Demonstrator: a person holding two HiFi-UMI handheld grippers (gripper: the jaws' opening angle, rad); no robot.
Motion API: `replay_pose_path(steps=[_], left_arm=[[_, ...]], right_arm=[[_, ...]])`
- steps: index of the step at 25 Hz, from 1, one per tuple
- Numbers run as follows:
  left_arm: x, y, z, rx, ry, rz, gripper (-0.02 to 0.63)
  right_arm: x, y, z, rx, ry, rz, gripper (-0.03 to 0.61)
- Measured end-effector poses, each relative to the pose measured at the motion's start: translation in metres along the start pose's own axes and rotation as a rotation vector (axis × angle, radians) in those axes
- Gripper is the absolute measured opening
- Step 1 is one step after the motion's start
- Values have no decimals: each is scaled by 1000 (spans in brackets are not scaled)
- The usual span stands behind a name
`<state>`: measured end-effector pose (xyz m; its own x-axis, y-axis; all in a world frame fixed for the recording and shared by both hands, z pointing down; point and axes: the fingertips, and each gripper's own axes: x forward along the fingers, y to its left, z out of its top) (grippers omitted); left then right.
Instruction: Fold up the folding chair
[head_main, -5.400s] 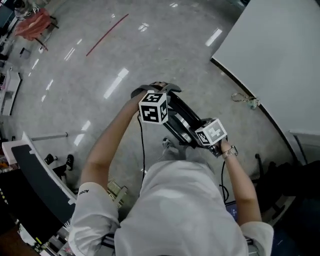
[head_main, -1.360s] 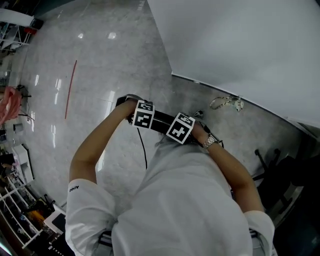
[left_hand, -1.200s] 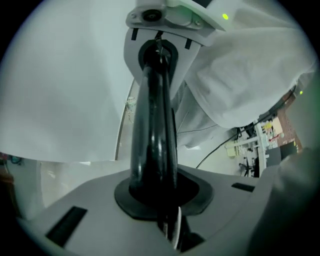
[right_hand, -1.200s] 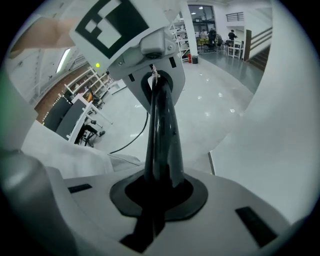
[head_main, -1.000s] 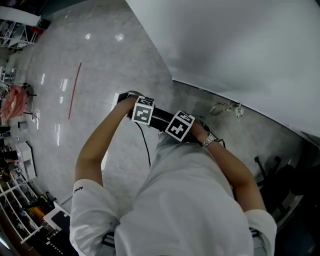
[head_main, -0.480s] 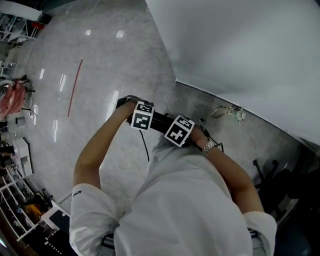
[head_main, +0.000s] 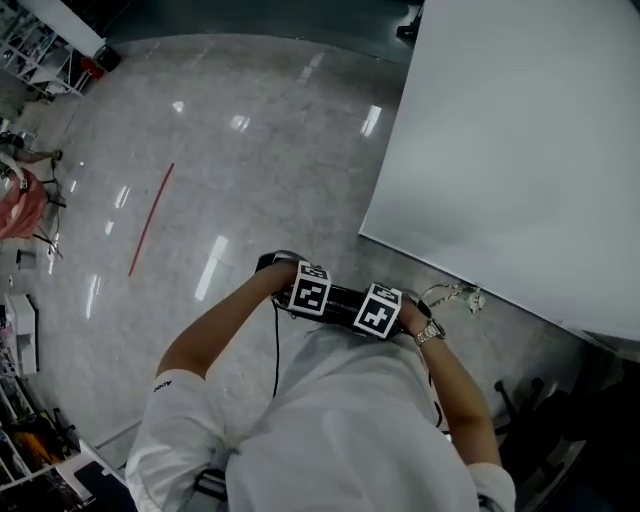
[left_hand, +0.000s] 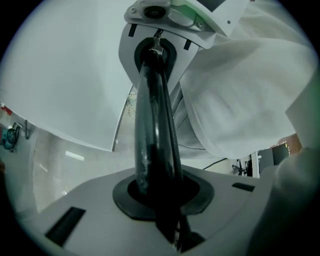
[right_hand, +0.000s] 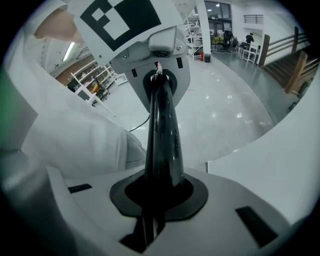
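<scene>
Pinching one black frame tube (left_hand: 154, 125) of the folding chair (head_main: 343, 298), the left gripper (left_hand: 159, 194) and right gripper (right_hand: 159, 192) are facing each other. The chair, apparently folded, is hanging at 6 o'clock in the head view. Likely hazards: the smooth tube is prone to rolling or slipping in two narrow grips, and the chair may be swinging into the white partition (head_main: 520, 150) at 2 o'clock.

— How many grippers?
— Two: the left gripper (head_main: 309, 291) and the right gripper (head_main: 378, 311).
— And chairs?
— One folding chair (head_main: 341, 298).
— Anything else?
— One person (head_main: 345, 430), one wristwatch (head_main: 430, 332), one red line (head_main: 150, 220).
</scene>
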<state>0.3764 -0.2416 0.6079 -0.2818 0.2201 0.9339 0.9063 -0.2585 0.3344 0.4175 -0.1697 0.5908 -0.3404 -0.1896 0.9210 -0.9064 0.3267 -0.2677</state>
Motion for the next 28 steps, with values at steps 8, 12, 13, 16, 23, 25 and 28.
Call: replay_pose_path(steps=[8,12,13,16,23,25,28], left_arm=[[-2,43,32,5,3,24,59],[-13,65,60,79,9,69,57],[-14,71,68,100,16,75,58],[-18,81,85,136,49,73,58],[-23,61,80,27,11,111,58],[-24,48,75,-39,-29,124,58],[-42,42,62,-126,-145,155,58]], right_arm=[[-11,-33,-36,90,-12,-17,44],[-25,-47,-58,151,-30,-58,44],[-28,-50,-63,164,-45,-65,44],[-43,-52,-77,191,-61,-85,44],[-50,-36,-69,50,-1,-97,46],[-50,-27,-63,-11,20,-86,48],[-55,-30,-39,-54,33,-89,48]])
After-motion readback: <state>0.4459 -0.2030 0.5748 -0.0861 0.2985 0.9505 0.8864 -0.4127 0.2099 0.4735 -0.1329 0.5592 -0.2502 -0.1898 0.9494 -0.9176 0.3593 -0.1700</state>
